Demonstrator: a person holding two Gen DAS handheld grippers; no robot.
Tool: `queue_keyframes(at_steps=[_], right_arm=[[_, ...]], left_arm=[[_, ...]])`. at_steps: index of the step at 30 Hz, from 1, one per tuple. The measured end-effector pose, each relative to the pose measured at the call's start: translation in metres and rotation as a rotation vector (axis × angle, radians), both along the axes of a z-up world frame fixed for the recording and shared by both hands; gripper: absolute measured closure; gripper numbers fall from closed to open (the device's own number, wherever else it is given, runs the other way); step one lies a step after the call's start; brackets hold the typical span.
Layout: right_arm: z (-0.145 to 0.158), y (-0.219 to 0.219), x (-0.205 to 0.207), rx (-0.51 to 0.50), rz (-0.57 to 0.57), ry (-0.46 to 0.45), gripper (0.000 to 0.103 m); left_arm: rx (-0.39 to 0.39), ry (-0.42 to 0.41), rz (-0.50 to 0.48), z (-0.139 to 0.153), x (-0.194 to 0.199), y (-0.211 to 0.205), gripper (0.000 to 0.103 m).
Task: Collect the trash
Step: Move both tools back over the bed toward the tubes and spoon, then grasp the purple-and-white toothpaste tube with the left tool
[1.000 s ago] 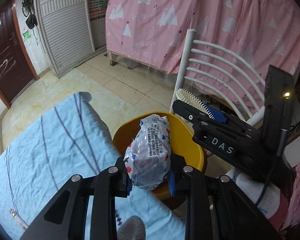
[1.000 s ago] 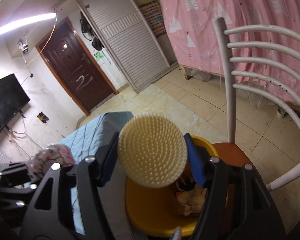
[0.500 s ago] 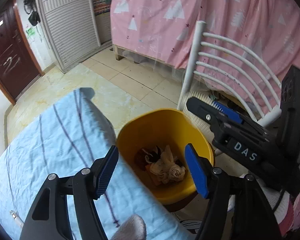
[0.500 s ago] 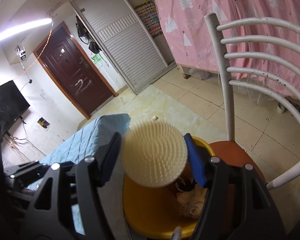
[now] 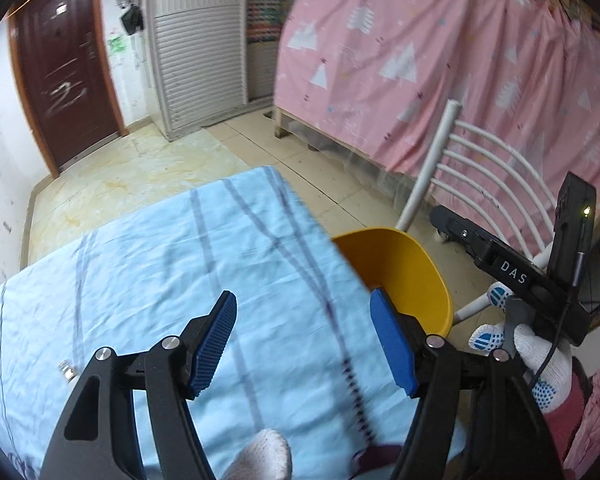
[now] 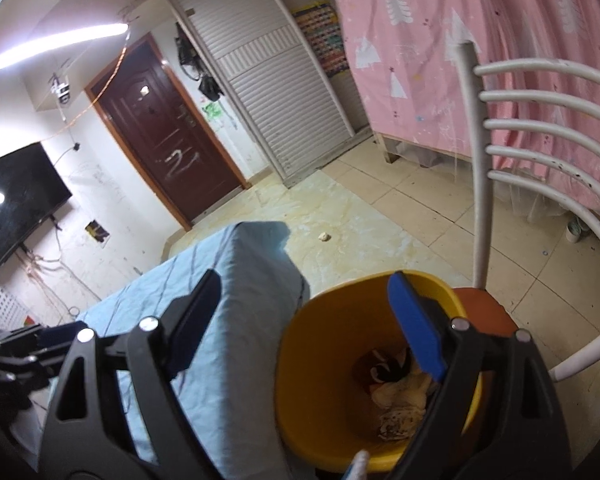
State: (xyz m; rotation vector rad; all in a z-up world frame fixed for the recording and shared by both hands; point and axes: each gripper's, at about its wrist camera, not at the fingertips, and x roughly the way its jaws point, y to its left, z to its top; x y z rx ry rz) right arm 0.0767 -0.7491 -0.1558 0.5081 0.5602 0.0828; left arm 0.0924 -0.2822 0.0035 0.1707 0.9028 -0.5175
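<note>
The yellow trash bin stands on a chair seat beside the table and holds crumpled trash. My right gripper is open and empty, above the bin's near rim. In the left wrist view the bin shows at the table's right edge. My left gripper is open and empty over the light blue tablecloth. The right gripper's body shows to the right of the bin.
A white slatted chair holds the bin on its red-brown seat. A pink curtain hangs behind. A small metal plug and a purple spiral item lie on the cloth. A small scrap lies on the tiled floor.
The left gripper opened, the printed plastic bag left it over the bin, and it swung back over the table. The right gripper opened and the round bristle brush is gone from it.
</note>
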Motion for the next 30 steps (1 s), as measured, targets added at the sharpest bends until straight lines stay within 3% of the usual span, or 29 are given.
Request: queue_keyframes(at_steps=[16, 23, 30], right_arm=[[0.026, 0.088, -0.008, -0.083, 0.141, -0.034, 0.013], [0.031, 0.117, -0.011, -0.083, 0.188, -0.023, 0.011], [0.037, 0.155, -0.022, -0.111, 0.265, -0.025, 0.011]], left_arm=[[-0.065, -0.014, 0.174, -0.007, -0.032, 0.14, 0.038], [-0.11, -0.001, 0.187, -0.016, -0.043, 0.175, 0.035], [-0.115, -0.008, 0.123, -0.023, -0.071, 0.187, 0.033]])
